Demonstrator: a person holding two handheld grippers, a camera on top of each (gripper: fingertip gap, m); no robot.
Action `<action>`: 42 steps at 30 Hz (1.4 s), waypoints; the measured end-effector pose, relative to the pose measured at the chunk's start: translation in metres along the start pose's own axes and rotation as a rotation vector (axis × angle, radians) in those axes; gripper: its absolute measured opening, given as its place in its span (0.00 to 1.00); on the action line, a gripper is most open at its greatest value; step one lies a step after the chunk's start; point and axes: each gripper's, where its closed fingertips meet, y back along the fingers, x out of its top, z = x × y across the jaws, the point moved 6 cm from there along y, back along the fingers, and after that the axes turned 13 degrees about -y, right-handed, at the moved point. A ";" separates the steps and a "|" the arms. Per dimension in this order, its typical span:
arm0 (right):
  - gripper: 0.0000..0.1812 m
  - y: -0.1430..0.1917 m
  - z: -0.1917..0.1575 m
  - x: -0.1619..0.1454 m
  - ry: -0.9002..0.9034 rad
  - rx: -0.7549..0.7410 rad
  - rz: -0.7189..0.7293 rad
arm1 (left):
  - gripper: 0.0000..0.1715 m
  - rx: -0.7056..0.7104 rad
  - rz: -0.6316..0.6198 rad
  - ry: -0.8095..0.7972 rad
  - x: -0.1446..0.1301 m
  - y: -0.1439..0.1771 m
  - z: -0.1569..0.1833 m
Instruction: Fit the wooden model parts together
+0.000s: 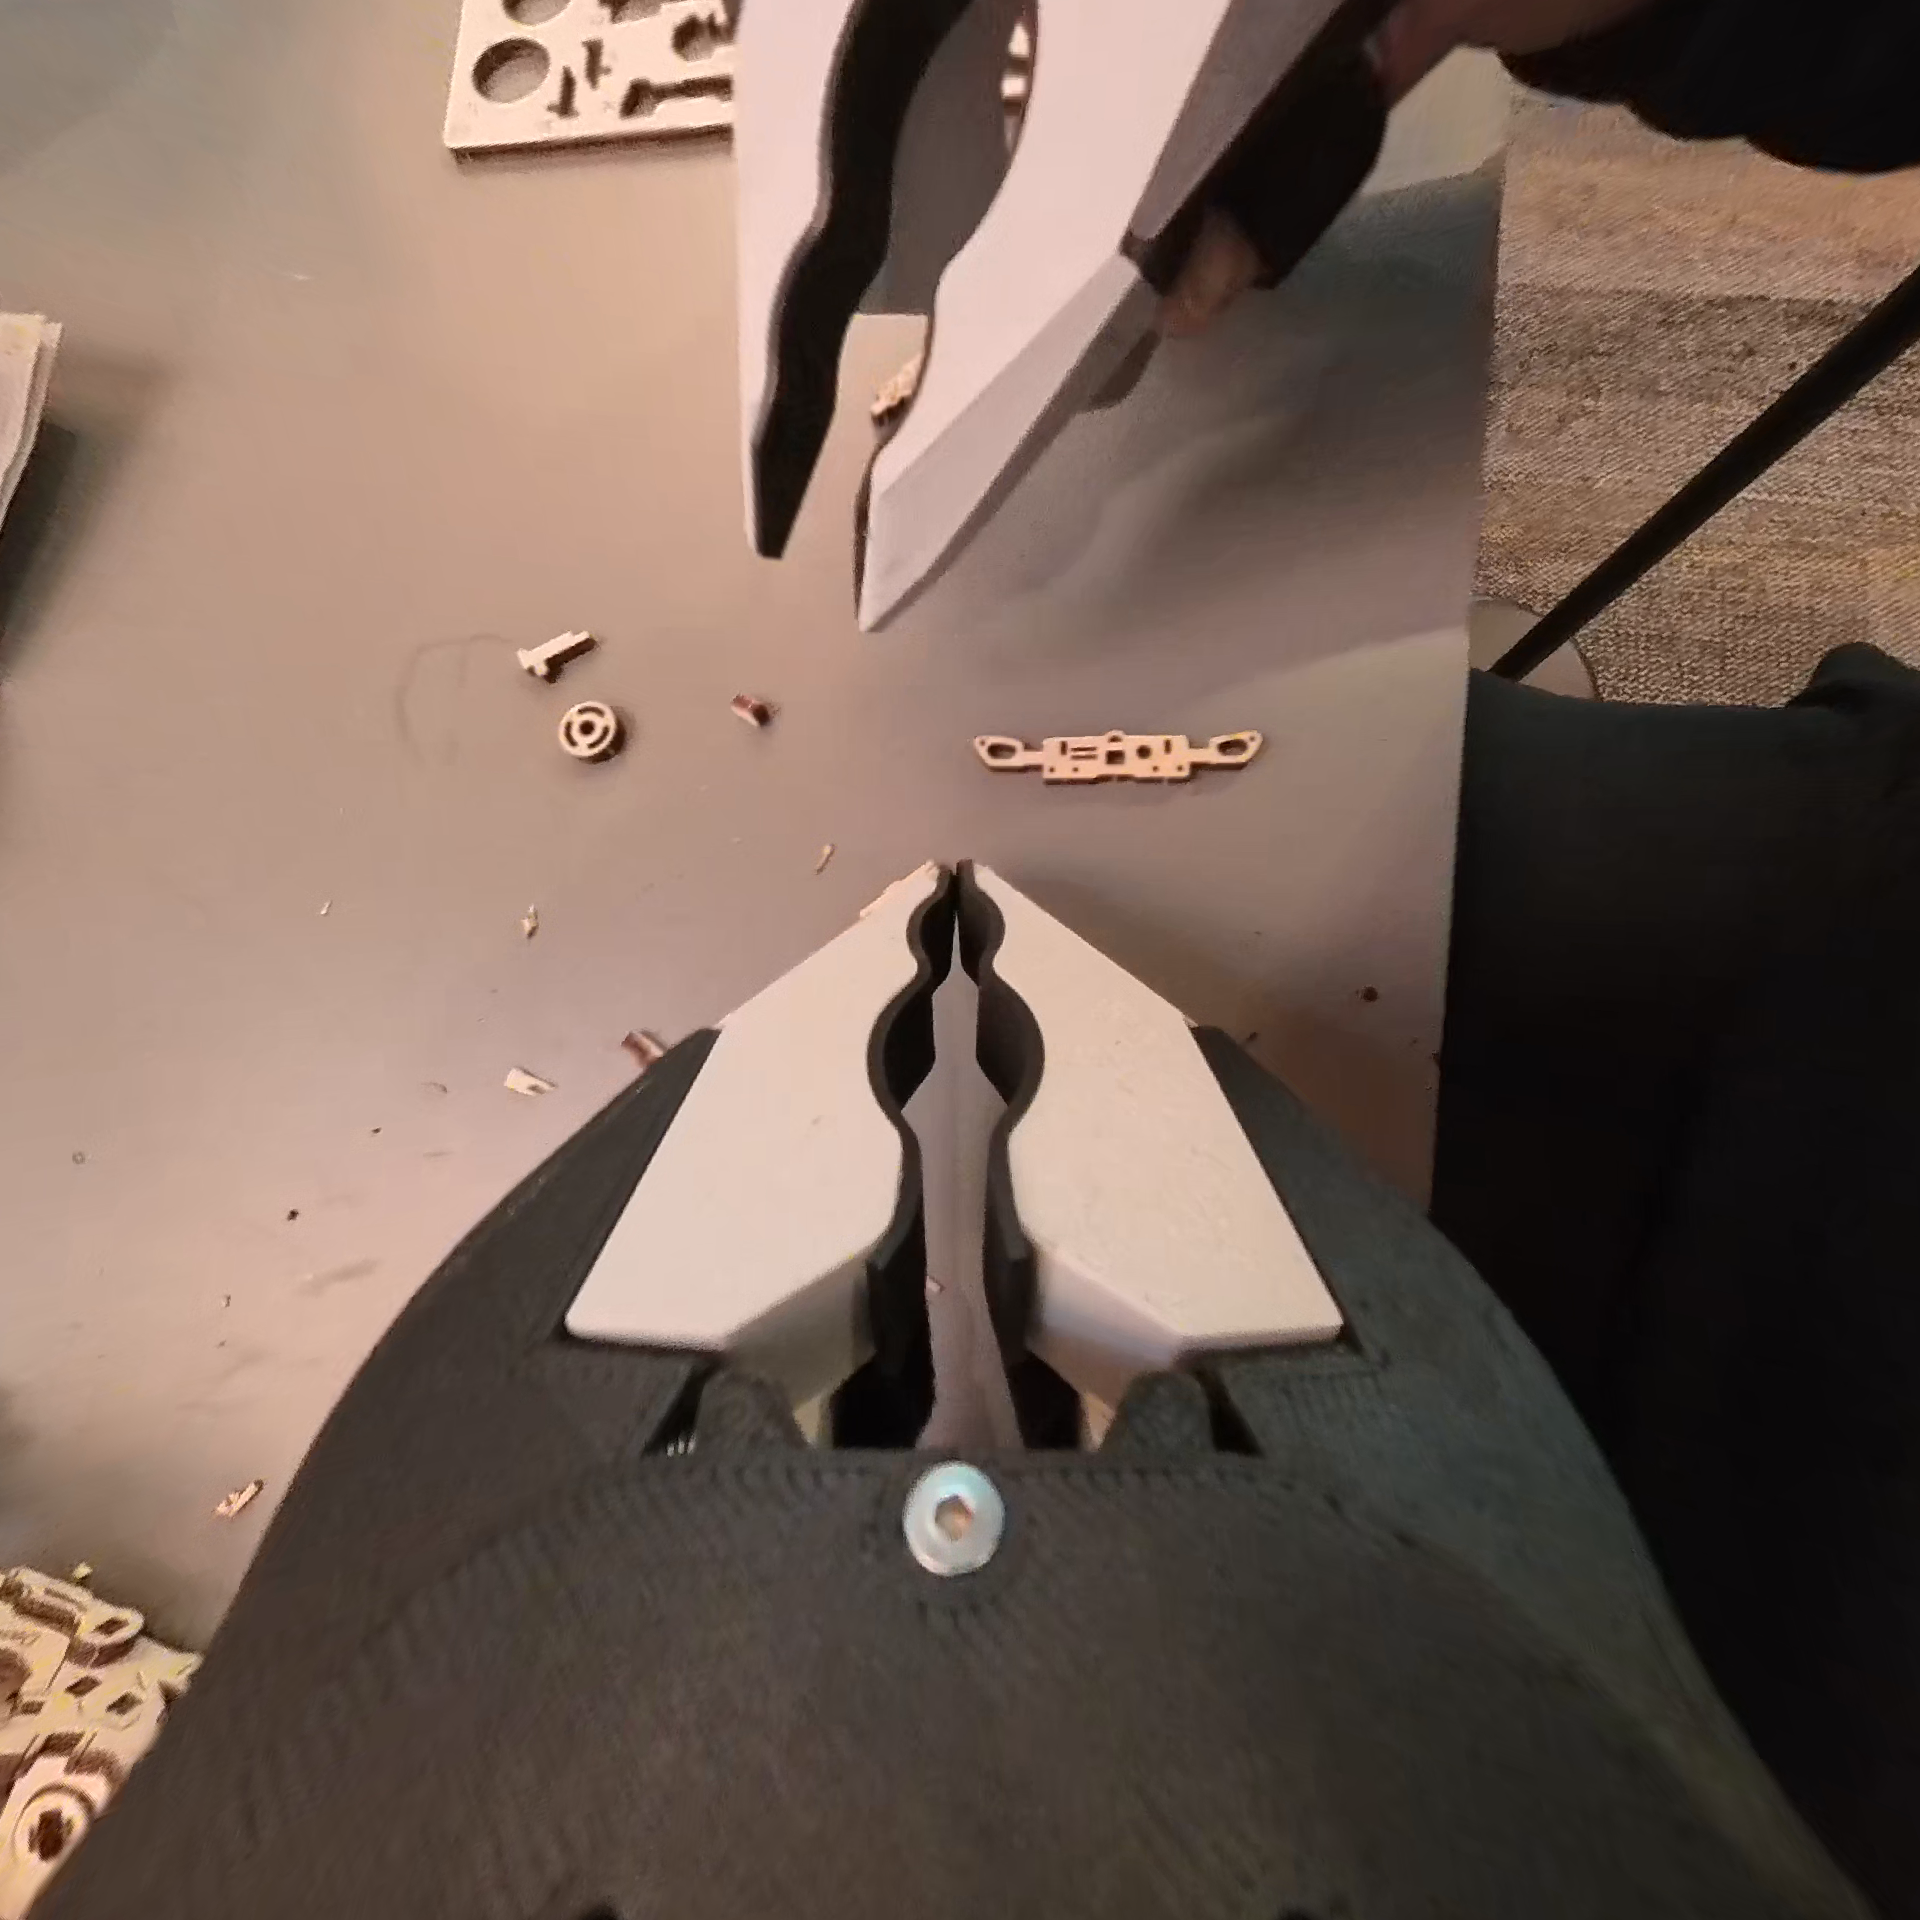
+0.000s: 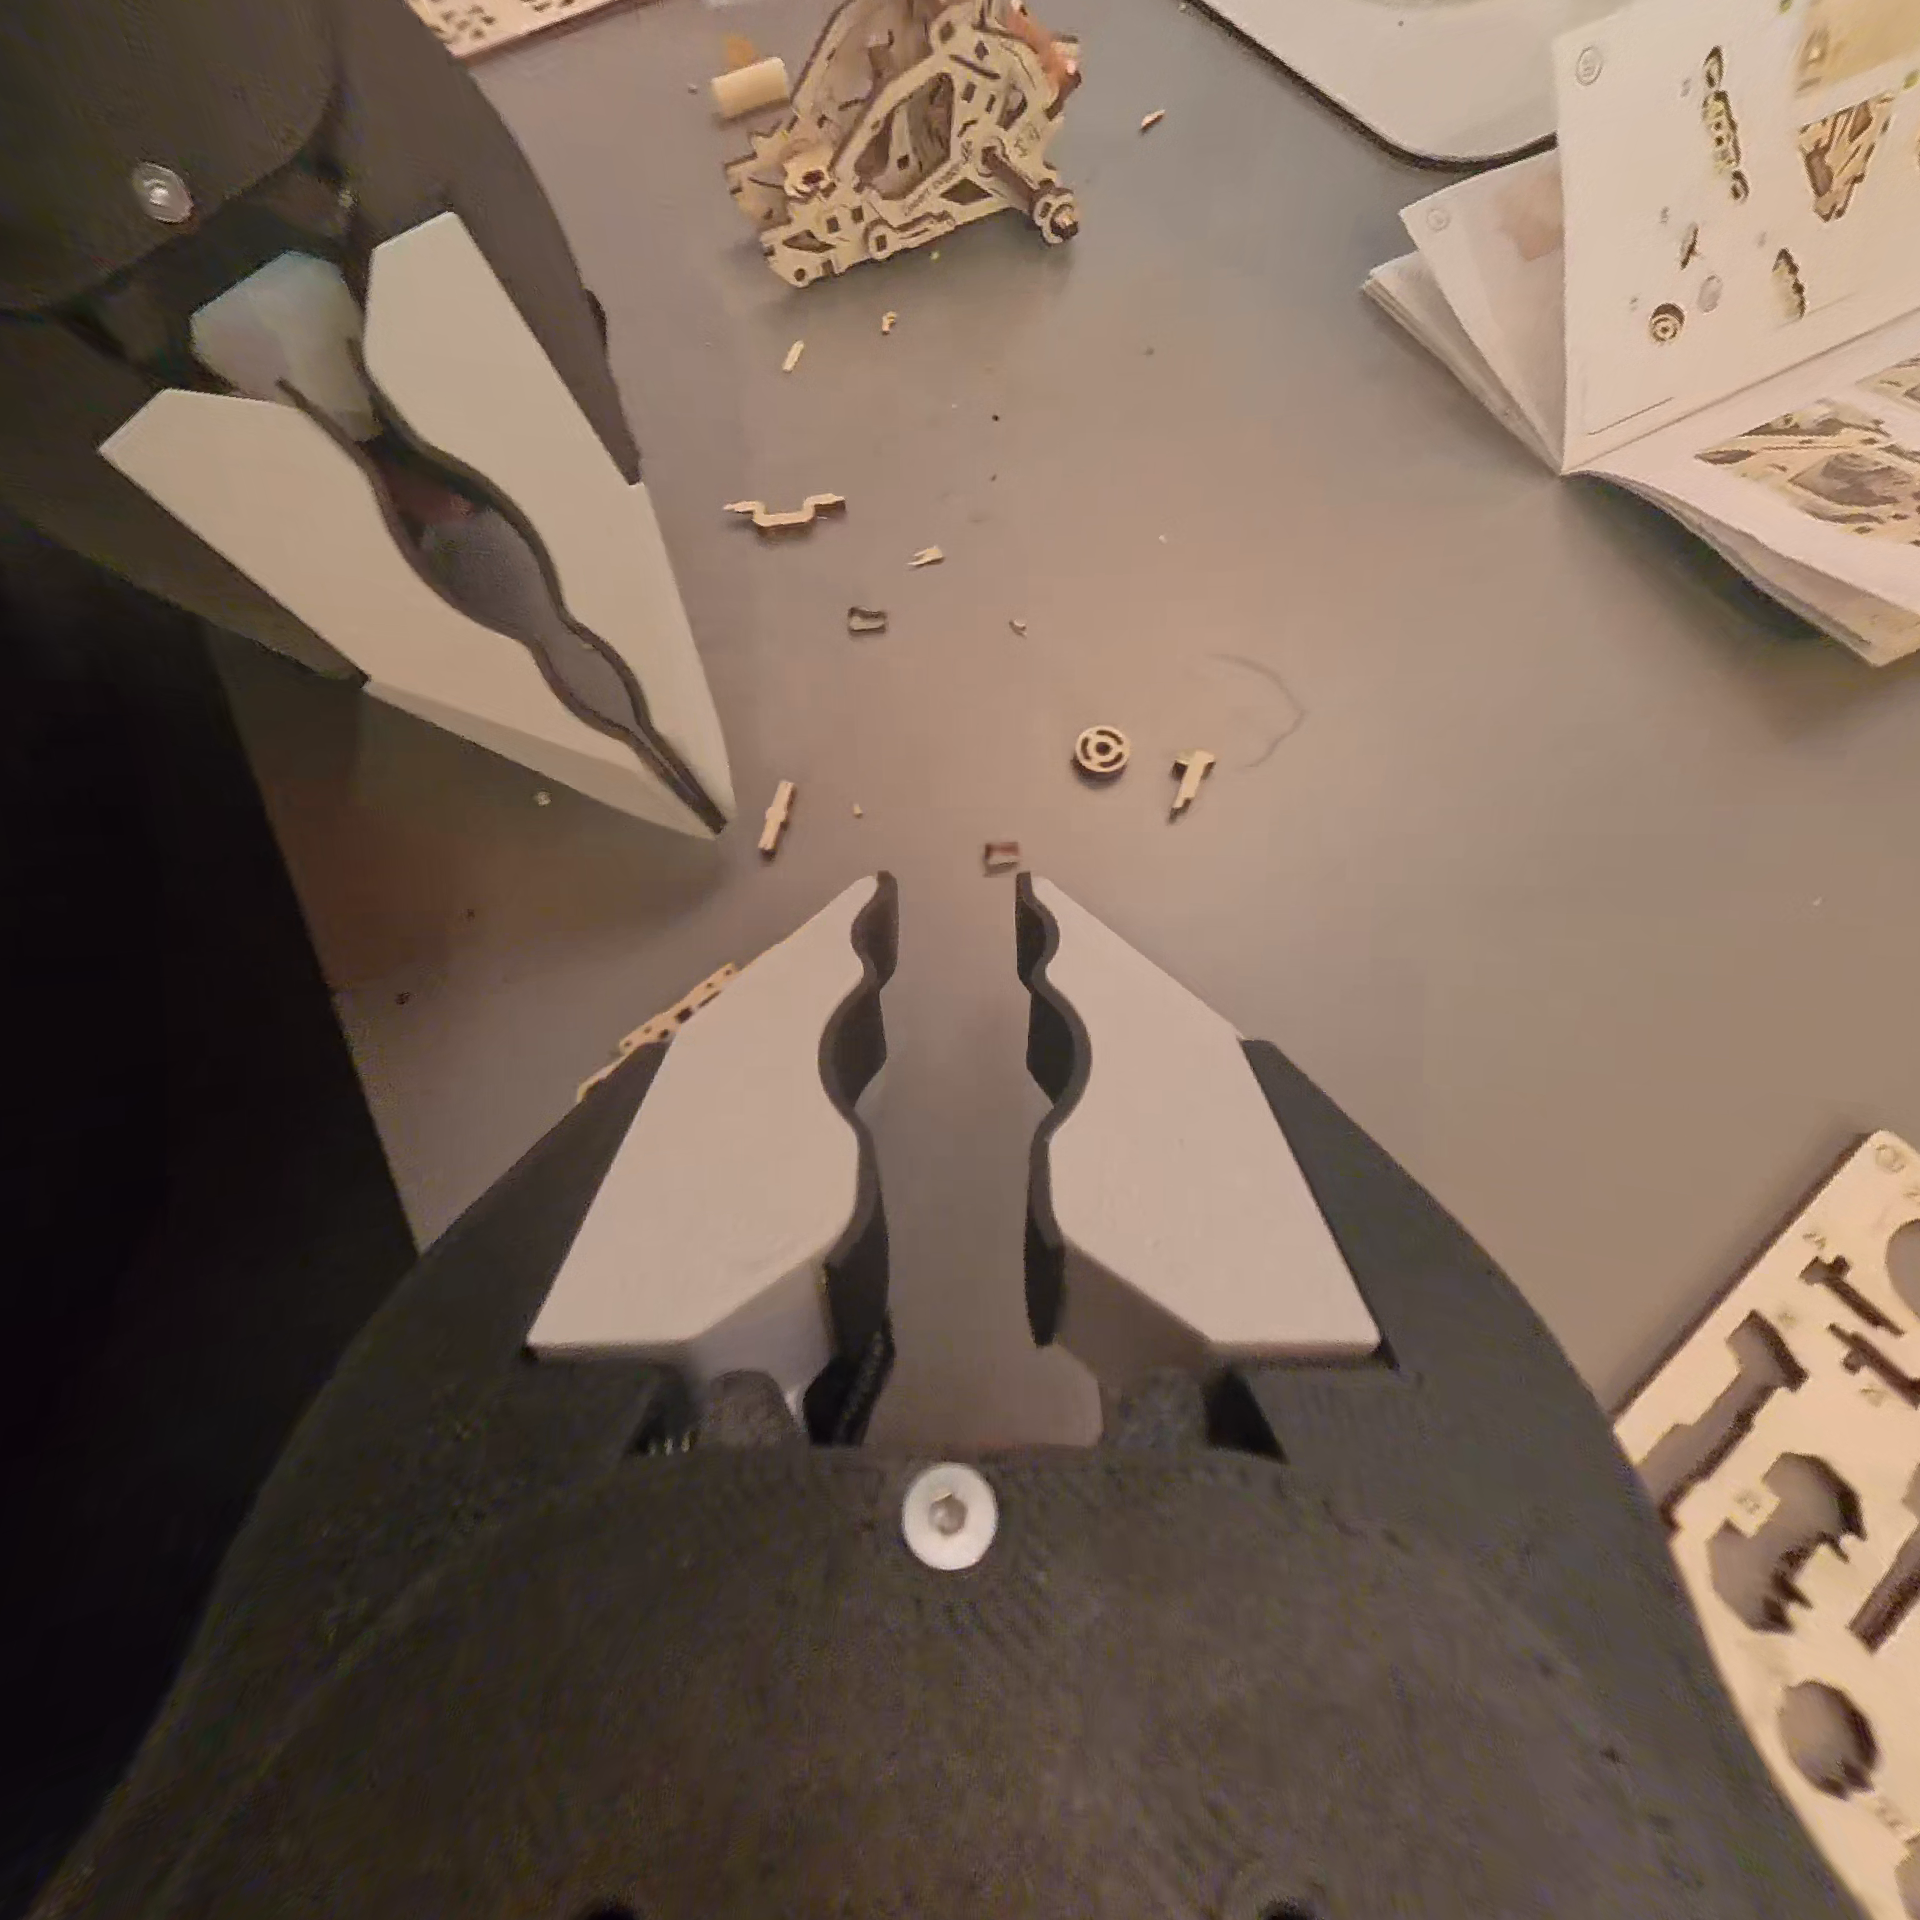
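Loose wooden parts lie on the grey table: a round wheel piece, a peg piece, a small brown bit and a long flat slotted strip. My left gripper is shut and looks empty, its tip low over the table. It also shows in the right wrist view, with a short stick piece lying just beside its tip. My right gripper is open and empty, just short of the brown bit. The left wrist view shows it from the front.
A partly built wooden model stands at the back. An open instruction booklet lies at the right, a punched-out part sheet beside my right gripper. A heap of parts lies at lower left. The table edge runs along a person's dark clothing. My hands' fingertips stand some 6 cm from each other. My right gripper's tips are some 5 cm from the round wheel piece.
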 end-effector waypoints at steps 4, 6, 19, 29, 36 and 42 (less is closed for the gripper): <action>0.11 -0.001 0.010 0.002 -0.012 -0.025 -0.014 | 0.00 0.020 -0.006 0.003 -0.004 0.002 -0.004; 0.11 0.002 0.015 -0.001 -0.017 -0.042 -0.020 | 0.00 0.035 0.001 0.024 -0.004 0.004 -0.010; 0.07 -0.004 0.025 -0.008 -0.014 -0.035 -0.104 | 0.11 0.056 -0.071 0.108 0.014 -0.030 -0.046; 0.07 -0.004 0.028 -0.009 -0.030 -0.036 -0.080 | 0.01 0.074 -0.097 0.175 0.015 -0.039 -0.046; 0.07 -0.001 0.028 -0.007 -0.028 -0.034 -0.072 | 0.01 0.060 -0.085 0.163 0.011 -0.036 -0.047; 0.08 0.000 0.030 -0.006 -0.025 -0.032 -0.070 | 0.01 -0.001 0.009 0.269 0.008 -0.025 -0.052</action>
